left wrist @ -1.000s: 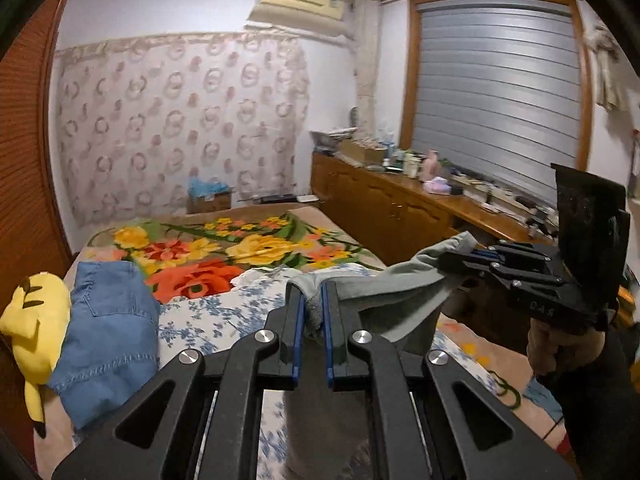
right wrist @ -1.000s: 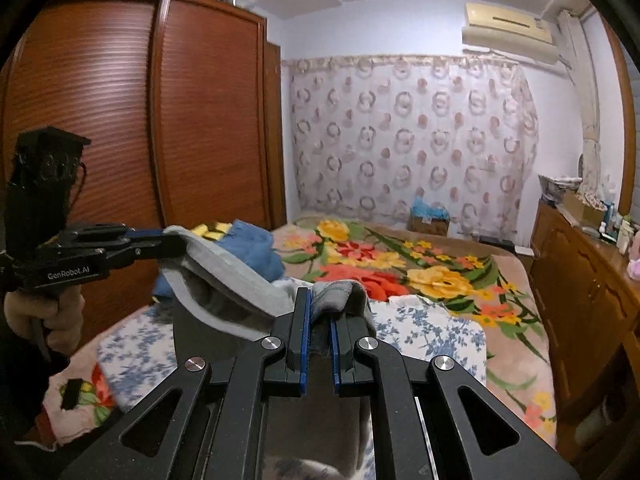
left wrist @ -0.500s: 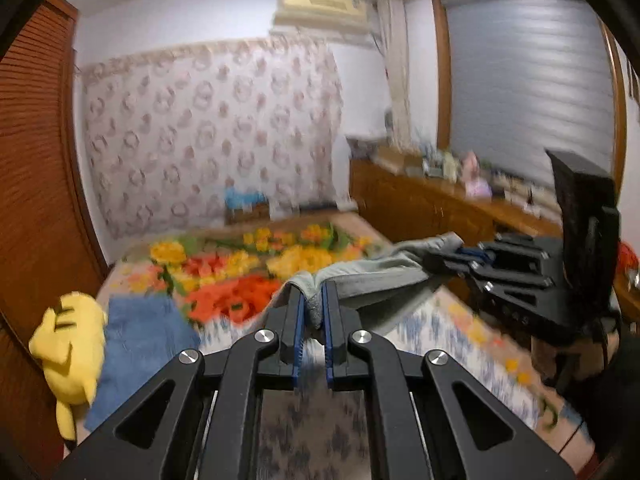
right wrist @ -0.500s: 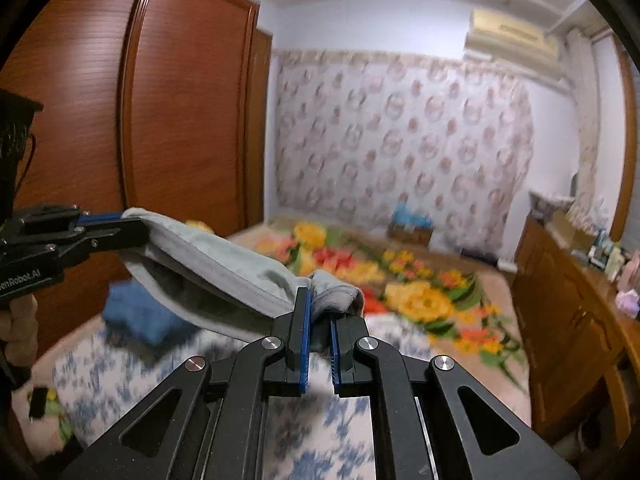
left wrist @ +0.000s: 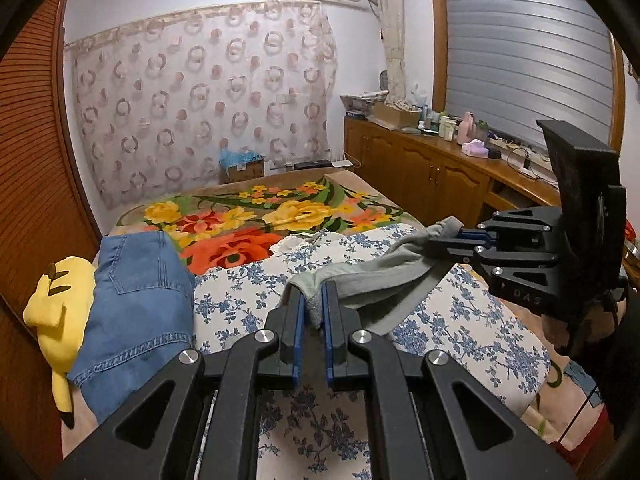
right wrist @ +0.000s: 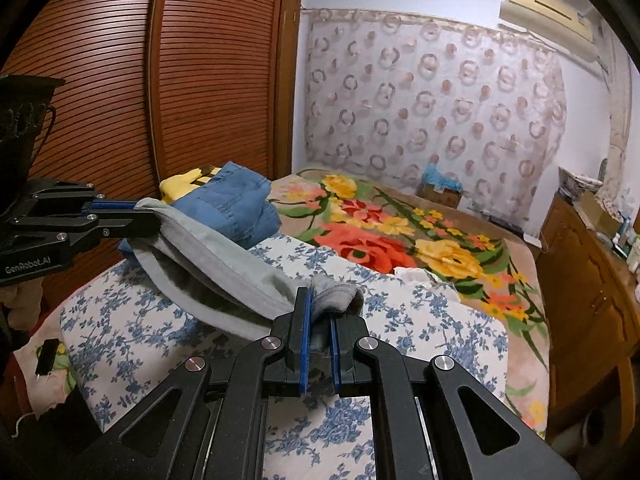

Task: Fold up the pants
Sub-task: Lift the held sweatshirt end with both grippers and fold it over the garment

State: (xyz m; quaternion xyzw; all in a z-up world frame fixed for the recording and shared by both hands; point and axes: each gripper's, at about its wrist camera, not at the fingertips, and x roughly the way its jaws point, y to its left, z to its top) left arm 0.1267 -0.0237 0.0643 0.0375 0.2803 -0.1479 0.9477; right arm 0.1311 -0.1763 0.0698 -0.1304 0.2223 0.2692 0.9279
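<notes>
The left gripper (left wrist: 311,304) has its jaws nearly closed, and they pinch one end of the gray pants (left wrist: 376,284). The right gripper (right wrist: 318,312) has its jaws nearly closed too, and they pinch the other end of the same pants. The gray pants hang in a short sagging band between the two grippers, up in the air above the bed (left wrist: 452,320). The bed has a white cover with small blue flowers (right wrist: 132,328), and behind it lies a blanket with big red and yellow flowers (left wrist: 248,224). Folded blue jeans (left wrist: 136,300) lie on the bed near the brown wardrobe (right wrist: 160,80), and they rest partly on a yellow plush toy (left wrist: 56,312). A person's hand (left wrist: 580,328) holds the right gripper from below
</notes>
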